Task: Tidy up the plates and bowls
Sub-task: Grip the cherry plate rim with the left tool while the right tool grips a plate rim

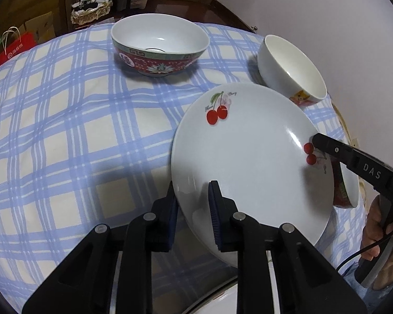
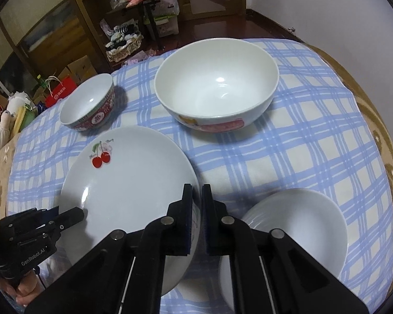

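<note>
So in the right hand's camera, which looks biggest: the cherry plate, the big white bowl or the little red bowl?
1. cherry plate, though it is also nearest the camera, so it is unsure against the bowl
2. big white bowl
3. little red bowl, clearly smallest

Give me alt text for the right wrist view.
Both grippers hold the cherry plate by opposite rims above the blue checked tablecloth: the right gripper on its near right edge, the left gripper on its left. Behind it stand a large white bowl and a red patterned bowl; another white bowl sits lower right.
</note>
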The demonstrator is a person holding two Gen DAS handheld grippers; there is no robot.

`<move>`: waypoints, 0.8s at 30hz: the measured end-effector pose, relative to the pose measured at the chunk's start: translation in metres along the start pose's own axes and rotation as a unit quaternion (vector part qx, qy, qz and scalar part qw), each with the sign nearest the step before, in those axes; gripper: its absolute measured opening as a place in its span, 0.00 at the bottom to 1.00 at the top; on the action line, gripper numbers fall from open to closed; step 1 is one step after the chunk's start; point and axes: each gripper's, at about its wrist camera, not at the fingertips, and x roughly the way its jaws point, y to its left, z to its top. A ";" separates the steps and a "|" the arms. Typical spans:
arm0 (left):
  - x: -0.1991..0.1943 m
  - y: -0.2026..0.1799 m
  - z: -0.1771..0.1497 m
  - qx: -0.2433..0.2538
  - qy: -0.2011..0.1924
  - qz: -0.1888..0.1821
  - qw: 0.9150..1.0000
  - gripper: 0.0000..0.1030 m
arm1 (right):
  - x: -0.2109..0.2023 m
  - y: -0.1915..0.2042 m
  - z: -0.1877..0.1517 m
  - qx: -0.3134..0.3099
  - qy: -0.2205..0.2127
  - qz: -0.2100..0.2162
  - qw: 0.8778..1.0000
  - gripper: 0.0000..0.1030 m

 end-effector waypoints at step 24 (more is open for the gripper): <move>-0.019 0.005 0.002 -0.004 -0.019 -0.002 1.000 0.18 | -0.008 0.003 -0.003 0.037 0.003 0.005 0.999 0.07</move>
